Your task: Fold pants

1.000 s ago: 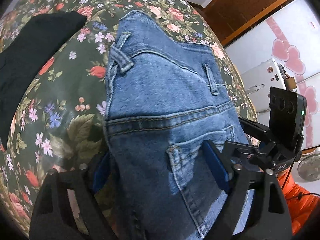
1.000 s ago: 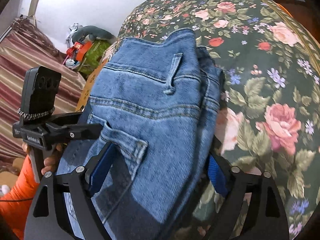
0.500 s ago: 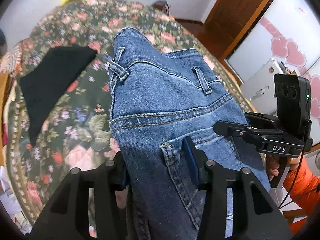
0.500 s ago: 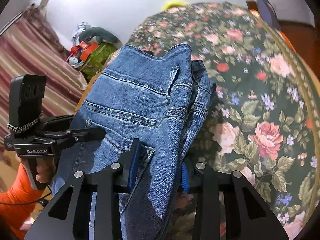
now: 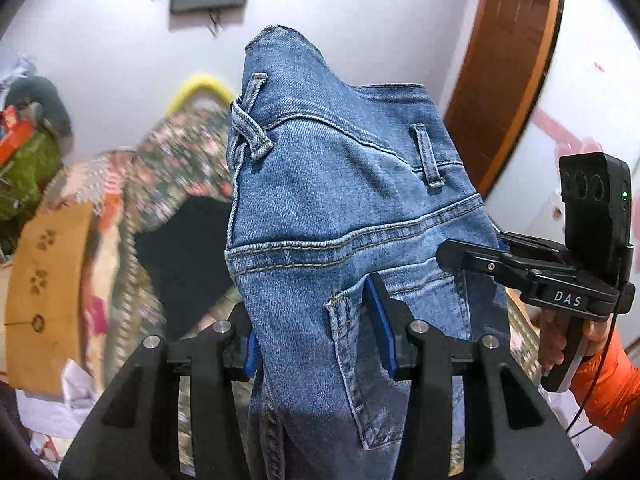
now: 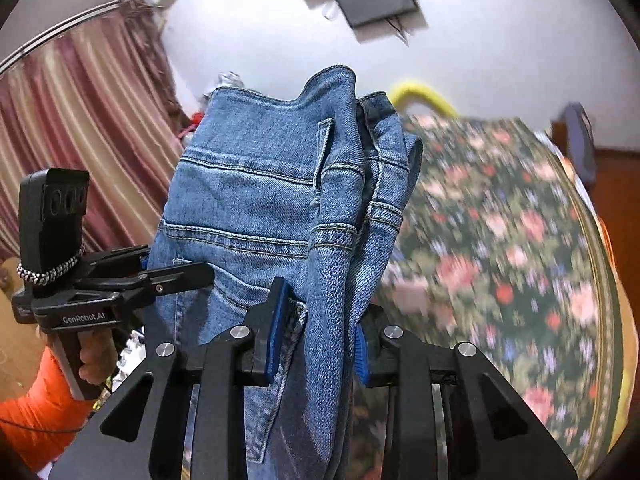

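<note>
The blue jeans (image 5: pixel 340 208) are held up in the air by both grippers, waistband upward, back pocket and belt loops facing the cameras. My left gripper (image 5: pixel 316 336) is shut on the denim near the back pocket, at the jeans' left edge. My right gripper (image 6: pixel 318 328) is shut on the bunched right side of the jeans (image 6: pixel 272 200). Each gripper shows in the other's view: the right one (image 5: pixel 532 276) at the right, the left one (image 6: pixel 112 284) at the left. The legs hang down out of sight.
The floral bedspread (image 6: pixel 500 240) lies below and behind, blurred by motion. A black garment (image 5: pixel 188 248) lies on it. A brown cardboard piece (image 5: pixel 44 288) and clutter (image 5: pixel 24 152) are at the left. Striped curtains (image 6: pixel 80 128) and a white wall are behind.
Both grippers closed on the jeans and lifted them off the bed. The views tilted up from the bedspread toward the wall.
</note>
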The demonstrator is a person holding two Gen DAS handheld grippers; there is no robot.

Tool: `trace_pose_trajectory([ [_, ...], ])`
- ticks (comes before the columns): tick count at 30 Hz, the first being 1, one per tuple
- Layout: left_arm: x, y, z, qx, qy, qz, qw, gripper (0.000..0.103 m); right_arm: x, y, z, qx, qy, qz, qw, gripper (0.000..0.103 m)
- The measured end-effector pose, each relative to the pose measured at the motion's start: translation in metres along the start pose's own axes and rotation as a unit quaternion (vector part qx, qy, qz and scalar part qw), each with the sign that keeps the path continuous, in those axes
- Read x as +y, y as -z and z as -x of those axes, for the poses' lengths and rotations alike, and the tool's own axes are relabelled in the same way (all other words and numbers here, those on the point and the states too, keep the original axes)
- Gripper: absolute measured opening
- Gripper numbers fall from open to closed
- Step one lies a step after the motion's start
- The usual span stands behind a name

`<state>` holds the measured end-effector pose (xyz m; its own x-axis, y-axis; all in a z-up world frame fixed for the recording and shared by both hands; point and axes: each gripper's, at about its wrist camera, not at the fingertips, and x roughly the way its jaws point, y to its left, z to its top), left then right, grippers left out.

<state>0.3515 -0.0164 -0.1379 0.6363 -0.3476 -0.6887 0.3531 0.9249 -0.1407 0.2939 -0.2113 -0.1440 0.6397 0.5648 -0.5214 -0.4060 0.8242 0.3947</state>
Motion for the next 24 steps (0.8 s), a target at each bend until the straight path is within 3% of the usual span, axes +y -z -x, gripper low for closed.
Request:
trace_pose_trajectory([
  [6,0.041,-0.024,0.014,-0.034,-0.03,0.02,0.9988,0.045,0.02,-0.043,-0.039,-0.014,-0.018,0.033,0.999,0.025],
  [11,0.088,-0.044,-0.001,-0.039,-0.047,0.044,0.9972,0.045,0.025,-0.07,-0.084,-0.009,-0.024,0.046,0.999,0.025],
  [17,0.137,-0.058,-0.046,-0.023,-0.055,0.073,0.9955,0.045,0.004,-0.091,-0.155,0.021,-0.019,0.041,0.999,0.025],
  [24,0.189,-0.053,-0.132,0.024,-0.046,0.113,0.9922,0.045,-0.025,-0.089,-0.23,0.078,0.007,0.039,0.996,0.025],
])
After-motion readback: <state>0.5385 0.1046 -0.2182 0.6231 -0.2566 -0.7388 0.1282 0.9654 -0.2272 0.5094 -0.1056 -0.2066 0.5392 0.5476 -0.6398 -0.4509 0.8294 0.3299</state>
